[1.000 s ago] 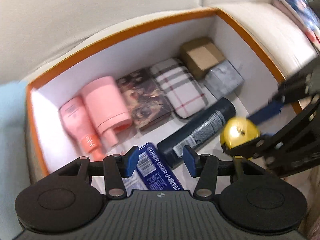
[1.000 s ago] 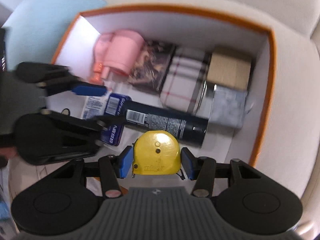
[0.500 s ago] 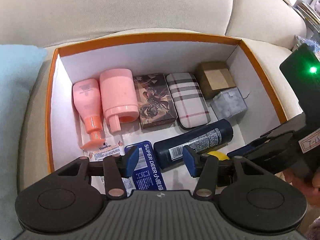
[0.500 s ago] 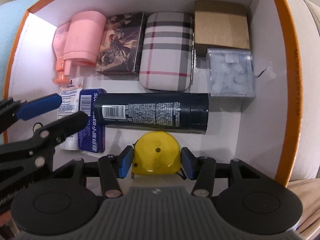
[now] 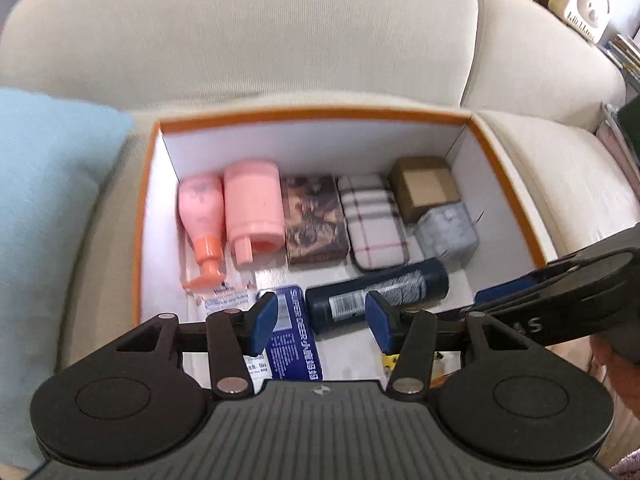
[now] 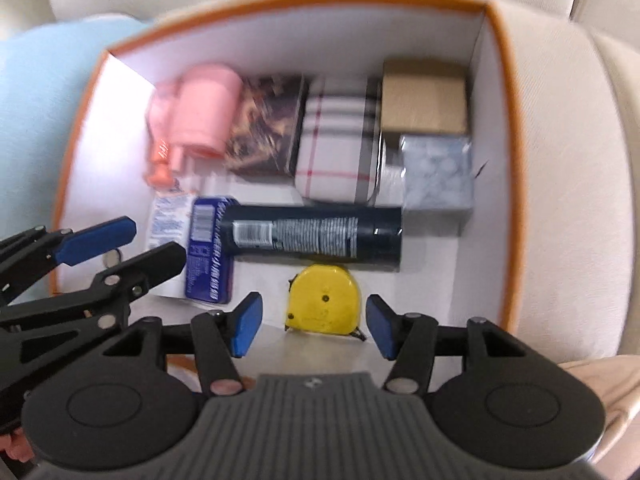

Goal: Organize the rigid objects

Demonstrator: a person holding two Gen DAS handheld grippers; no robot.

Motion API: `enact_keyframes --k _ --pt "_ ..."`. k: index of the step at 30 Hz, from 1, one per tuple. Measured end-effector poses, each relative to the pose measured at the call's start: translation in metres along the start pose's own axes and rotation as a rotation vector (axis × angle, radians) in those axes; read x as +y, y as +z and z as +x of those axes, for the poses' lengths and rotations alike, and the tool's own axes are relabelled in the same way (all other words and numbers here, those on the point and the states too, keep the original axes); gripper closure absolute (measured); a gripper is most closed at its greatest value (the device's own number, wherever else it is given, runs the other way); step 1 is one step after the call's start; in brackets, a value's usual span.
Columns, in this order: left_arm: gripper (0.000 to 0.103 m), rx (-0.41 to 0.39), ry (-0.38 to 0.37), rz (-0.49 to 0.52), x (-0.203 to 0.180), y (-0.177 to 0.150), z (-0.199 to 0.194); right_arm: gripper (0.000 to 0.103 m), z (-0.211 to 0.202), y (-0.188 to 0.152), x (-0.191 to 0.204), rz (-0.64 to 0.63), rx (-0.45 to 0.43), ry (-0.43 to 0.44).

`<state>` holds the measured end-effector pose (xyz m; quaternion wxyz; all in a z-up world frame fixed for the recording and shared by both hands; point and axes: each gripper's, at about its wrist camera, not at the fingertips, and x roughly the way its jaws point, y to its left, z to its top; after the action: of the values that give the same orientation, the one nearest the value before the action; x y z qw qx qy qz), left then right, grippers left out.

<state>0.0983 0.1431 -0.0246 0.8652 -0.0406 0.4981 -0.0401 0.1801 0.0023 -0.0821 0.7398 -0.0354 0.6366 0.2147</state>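
yellow tape measure (image 6: pixel 323 305), rounded with two small screws, lies flat on the white floor of the orange-rimmed box (image 6: pixel 505 80), just before the dark can (image 6: pixel 316 233). right tongs (image 6: pixel 314 328) spread around it, not touching; left tongs (image 5: pixel 322 322) spread, holding nothing.

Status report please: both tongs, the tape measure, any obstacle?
Both tongs open, empty. Yellow tape measure in orange box, beside dark can. No obstacle.

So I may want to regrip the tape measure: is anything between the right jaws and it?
Nothing visible. The tape measure lies on the box floor, straight ahead of the open right gripper.
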Motion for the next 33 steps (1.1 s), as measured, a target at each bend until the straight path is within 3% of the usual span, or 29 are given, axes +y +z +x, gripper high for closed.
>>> enact_keyframes --k 7,11,13,16,19,20,24,33 --pt "0.043 -0.167 0.025 -0.033 -0.019 -0.001 -0.054 0.041 -0.076 -0.024 -0.002 -0.088 -0.276 -0.026" --pt "0.041 -0.275 0.083 -0.042 -0.033 -0.003 -0.087 0.032 -0.117 -0.045 -0.001 -0.131 -0.467 -0.054" --pt "0.035 -0.346 0.1 -0.052 -0.039 -0.008 -0.101 0.026 -0.136 -0.06 -0.001 -0.141 -0.571 -0.06" --pt "0.017 -0.478 0.118 -0.051 -0.05 -0.021 -0.12 0.023 -0.16 -0.081 -0.003 -0.155 -0.689 -0.066" --pt "0.008 -0.519 0.131 -0.074 -0.056 -0.034 -0.127 0.017 -0.17 -0.106 -0.004 -0.154 -0.797 -0.08" --pt "0.002 -0.523 0.139 -0.088 -0.058 -0.04 -0.128 0.016 -0.17 -0.112 -0.004 -0.15 -0.819 -0.091" --pt "0.001 -0.531 0.214 -0.092 -0.062 -0.064 -0.115 0.011 -0.162 -0.137 -0.005 -0.124 -0.842 -0.128" --pt "0.001 -0.355 0.272 -0.101 -0.073 -0.097 -0.077 0.01 -0.117 -0.155 -0.015 -0.046 -0.724 -0.144"
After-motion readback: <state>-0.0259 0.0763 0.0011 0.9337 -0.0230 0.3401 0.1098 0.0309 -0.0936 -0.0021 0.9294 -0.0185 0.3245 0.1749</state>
